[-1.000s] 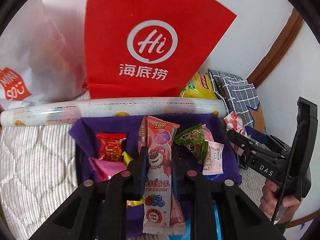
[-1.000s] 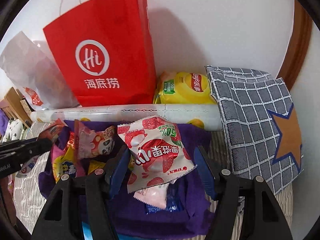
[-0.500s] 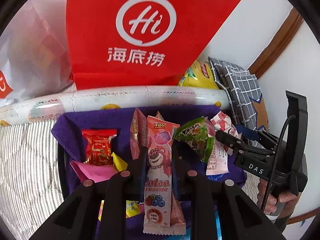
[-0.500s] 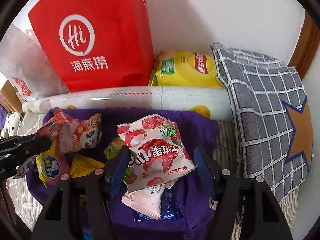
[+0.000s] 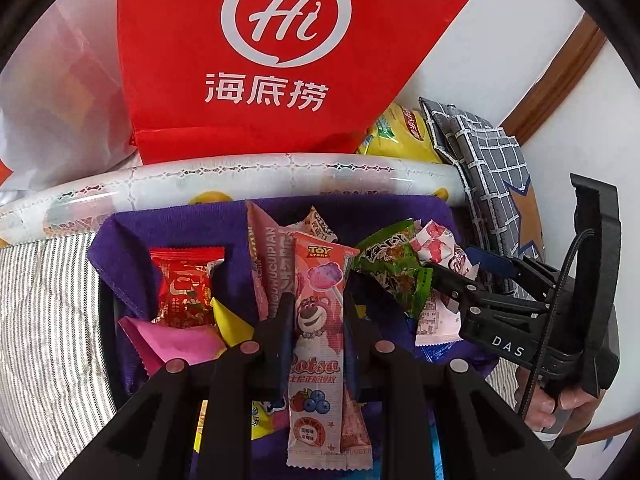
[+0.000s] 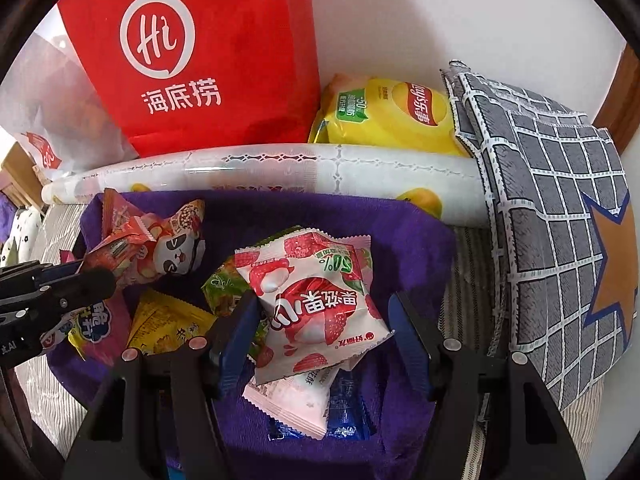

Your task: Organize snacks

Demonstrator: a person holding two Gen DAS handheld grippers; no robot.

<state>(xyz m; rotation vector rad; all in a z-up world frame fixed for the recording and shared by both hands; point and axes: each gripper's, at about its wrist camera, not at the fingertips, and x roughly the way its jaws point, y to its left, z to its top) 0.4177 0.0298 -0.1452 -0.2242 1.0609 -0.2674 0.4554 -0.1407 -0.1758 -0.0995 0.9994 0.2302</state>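
A purple fabric bin (image 5: 168, 224) (image 6: 404, 236) holds several snack packets. My left gripper (image 5: 316, 312) is shut on a long pink Toy Story candy packet (image 5: 318, 320) and holds it over the bin. My right gripper (image 6: 322, 312) is shut on a white and red strawberry packet (image 6: 316, 304) above the bin's right half. In the left wrist view the right gripper (image 5: 448, 276) shows at the right with its packet (image 5: 434, 242). In the right wrist view the left gripper (image 6: 60, 284) shows at the left edge with its packet (image 6: 132, 244).
Behind the bin lie a rolled plastic sheet (image 6: 280, 168), a red Hi paper bag (image 6: 192, 52), a yellow chip bag (image 6: 388, 116) and a white plastic bag (image 5: 48, 112). A grey checked cushion (image 6: 560, 220) stands at the right. The bin rests on striped bedding (image 5: 40, 300).
Both grippers have moved forward and lower over the bin, each still holding its packet. The two grippers have come closer together.
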